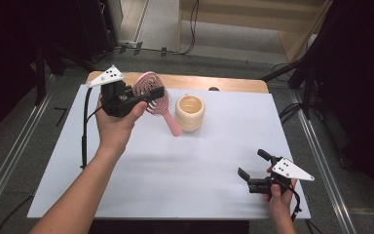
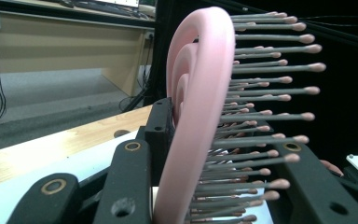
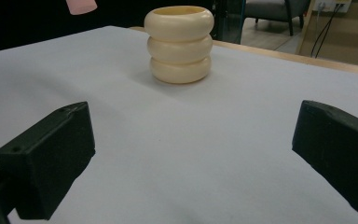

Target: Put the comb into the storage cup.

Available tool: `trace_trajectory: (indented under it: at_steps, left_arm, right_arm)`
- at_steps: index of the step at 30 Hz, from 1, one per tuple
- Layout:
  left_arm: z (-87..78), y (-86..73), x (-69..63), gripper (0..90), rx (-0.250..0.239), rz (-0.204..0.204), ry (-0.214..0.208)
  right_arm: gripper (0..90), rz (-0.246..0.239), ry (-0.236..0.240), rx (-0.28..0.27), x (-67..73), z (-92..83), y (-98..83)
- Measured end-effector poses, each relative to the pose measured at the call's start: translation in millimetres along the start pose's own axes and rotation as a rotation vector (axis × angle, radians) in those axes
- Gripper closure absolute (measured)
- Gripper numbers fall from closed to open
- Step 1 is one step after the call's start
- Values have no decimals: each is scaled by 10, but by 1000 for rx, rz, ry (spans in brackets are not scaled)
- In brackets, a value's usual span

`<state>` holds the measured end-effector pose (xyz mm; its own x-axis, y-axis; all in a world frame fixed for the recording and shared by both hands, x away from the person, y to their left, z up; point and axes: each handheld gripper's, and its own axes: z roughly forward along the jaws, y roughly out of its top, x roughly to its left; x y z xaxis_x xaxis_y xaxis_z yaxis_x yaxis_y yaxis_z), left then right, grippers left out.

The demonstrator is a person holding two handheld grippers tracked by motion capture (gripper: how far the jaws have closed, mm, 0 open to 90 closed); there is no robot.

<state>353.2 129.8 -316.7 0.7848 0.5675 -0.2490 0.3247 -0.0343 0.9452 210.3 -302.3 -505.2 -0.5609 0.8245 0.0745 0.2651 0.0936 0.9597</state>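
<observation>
Pink hairbrush (image 1: 152, 95): being held up off the surface at the far left, head clamped in the left tongs (image 1: 148, 93), handle slanting down toward the cream holder and ending beside its left flank. In the left gripper view the brush (image 2: 193, 107) is standing edge-on between the two black jaws, its grey, pink-tipped bristles pointing to the right of that view.

Left tongs: gripping the brush head, jaws pressing on either side of it; the person's left hand (image 1: 119, 119) is wrapping the body from below, cable hanging down at the left.

Cream holder (image 1: 190, 113): a ribbed, three-ring pot, standing upright and open-topped on the white surface (image 1: 175, 170), toward the far middle. In the right gripper view it (image 3: 179, 44) is sitting ahead of the jaws, well apart from them.

Right tongs (image 1: 253, 165): spreading wide with nothing between the jaws, hovering low over the near right corner, held in the right hand (image 1: 278, 195).
</observation>
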Motion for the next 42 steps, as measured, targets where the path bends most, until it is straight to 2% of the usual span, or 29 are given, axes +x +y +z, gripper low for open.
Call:
trace_trajectory:
  at_steps: [17, 23, 42]
  left_arm:
    - [36, 165, 64, 635, -17, 10, 17]
    - [66, 237, 58, 635, -22, 25, 22]
    - [229, 410, 78, 635, -38, 28, 19]
  right_arm:
    - [0, 8, 4, 6, -34, -13, -31]
    - [0, 7, 5, 6, -32, -11, -34]
    - [0, 9, 9, 5, -35, -9, -37]
